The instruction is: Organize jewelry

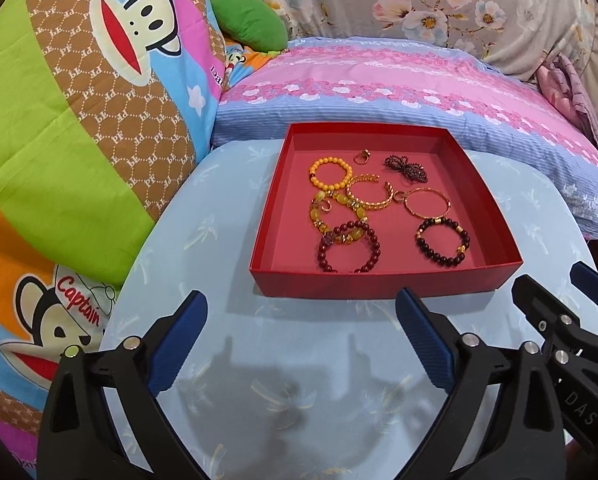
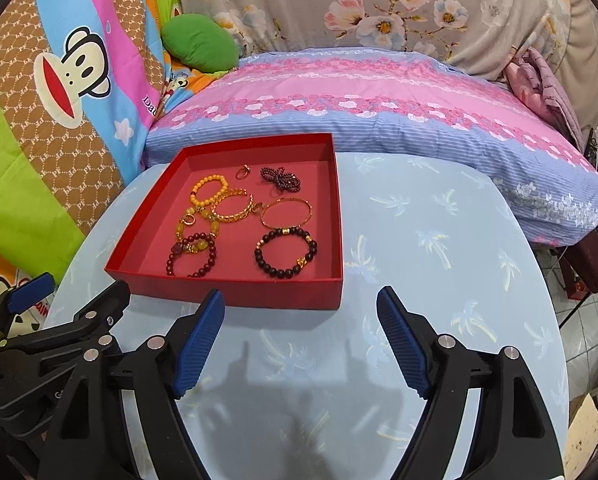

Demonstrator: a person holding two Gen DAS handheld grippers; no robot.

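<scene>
Red cardboard forms the shallow tray (image 1: 383, 280) that sits on the pale blue palm-print table (image 1: 299, 360), and all the jewelry lies inside it: an orange bead bracelet (image 1: 331, 175), a gold chain bangle (image 1: 369, 192), a thin gold bangle (image 1: 427, 202), a yellow stone bracelet (image 1: 337, 216), a dark red bead bracelet (image 1: 349, 248), a black bead bracelet (image 1: 443, 242), a small gold ring (image 1: 363, 156) and a bunched dark bead strand (image 1: 405, 168). The left hand-held gripper (image 1: 301, 340) and the right hand-held gripper (image 2: 301, 340) hover over bare table just in front of the tray, side by side, jaws spread wide apart with nothing between them
</scene>
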